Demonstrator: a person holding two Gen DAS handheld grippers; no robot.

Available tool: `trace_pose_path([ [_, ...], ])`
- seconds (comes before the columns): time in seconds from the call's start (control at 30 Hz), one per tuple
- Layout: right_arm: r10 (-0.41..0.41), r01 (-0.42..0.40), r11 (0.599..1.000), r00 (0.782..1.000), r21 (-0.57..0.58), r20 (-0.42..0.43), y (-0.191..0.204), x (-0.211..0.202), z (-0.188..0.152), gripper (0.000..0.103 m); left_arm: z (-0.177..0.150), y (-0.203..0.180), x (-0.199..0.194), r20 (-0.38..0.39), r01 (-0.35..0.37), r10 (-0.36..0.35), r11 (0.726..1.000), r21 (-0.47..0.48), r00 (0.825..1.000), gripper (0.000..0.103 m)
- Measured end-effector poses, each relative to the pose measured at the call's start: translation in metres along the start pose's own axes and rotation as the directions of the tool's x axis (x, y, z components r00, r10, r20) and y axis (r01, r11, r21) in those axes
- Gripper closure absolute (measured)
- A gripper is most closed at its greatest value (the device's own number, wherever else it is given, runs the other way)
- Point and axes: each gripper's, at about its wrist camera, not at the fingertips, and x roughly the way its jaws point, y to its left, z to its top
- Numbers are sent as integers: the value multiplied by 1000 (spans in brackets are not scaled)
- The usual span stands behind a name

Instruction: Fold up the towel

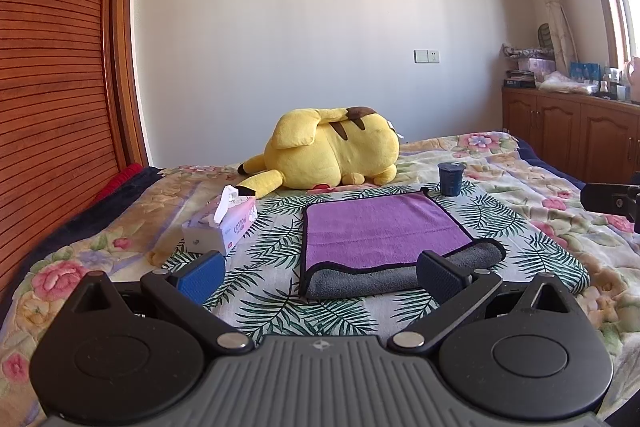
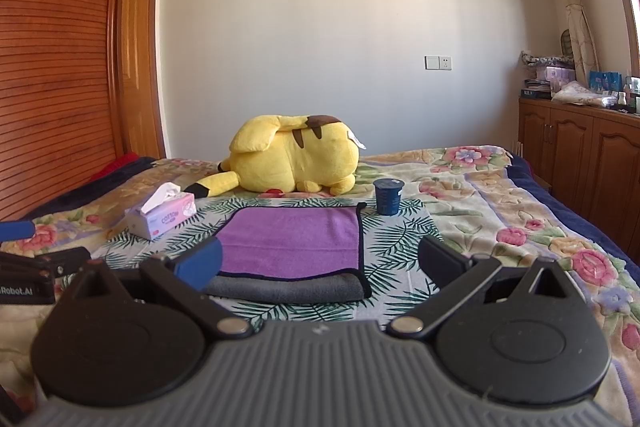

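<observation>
A purple towel (image 1: 380, 227) with a grey underside and black trim lies folded over on a palm-leaf cloth (image 1: 272, 227) on the bed; its grey fold faces me. It also shows in the right wrist view (image 2: 292, 239). My left gripper (image 1: 320, 275) is open and empty, just short of the towel's near edge. My right gripper (image 2: 320, 263) is open and empty, also just short of the near edge. The left gripper's body (image 2: 36, 271) shows at the left of the right wrist view. The right gripper's body (image 1: 612, 201) shows at the right edge of the left wrist view.
A yellow plush toy (image 1: 332, 151) lies beyond the towel. A tissue box (image 1: 220, 227) stands left of the towel. A dark blue cup (image 1: 451, 179) stands at the towel's far right corner. A wooden wardrobe (image 1: 52, 87) is left; cabinets (image 1: 568, 131) are right.
</observation>
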Motion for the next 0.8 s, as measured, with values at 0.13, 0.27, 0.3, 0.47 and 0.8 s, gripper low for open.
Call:
trace_pose_path([
  [0.13, 7, -7, 1000, 1000, -3, -6, 2, 3, -1, 0, 0, 0, 3, -14, -2, 2, 1000, 5, 1000, 16],
  [0.27, 1, -1, 1000, 1000, -14, -9, 5, 7, -1, 0, 1, -1, 6, -20, -8, 8, 1000, 13, 1000, 16],
  [0.3, -1, 0, 1000, 1000, -16, -7, 4, 7, -1, 0, 3, -2, 8, -20, -8, 9, 1000, 18, 1000, 16],
  [0.47, 5, -5, 1000, 1000, -18, -12, 4, 13, 1, 0, 5, -3, 16, -27, -4, 5, 999, 32, 1000, 16],
  [0.8, -7, 6, 999, 1000, -43, -26, 3, 38, 2, 0, 20, 4, 40, -40, 13, -12, 1000, 20, 999, 16],
])
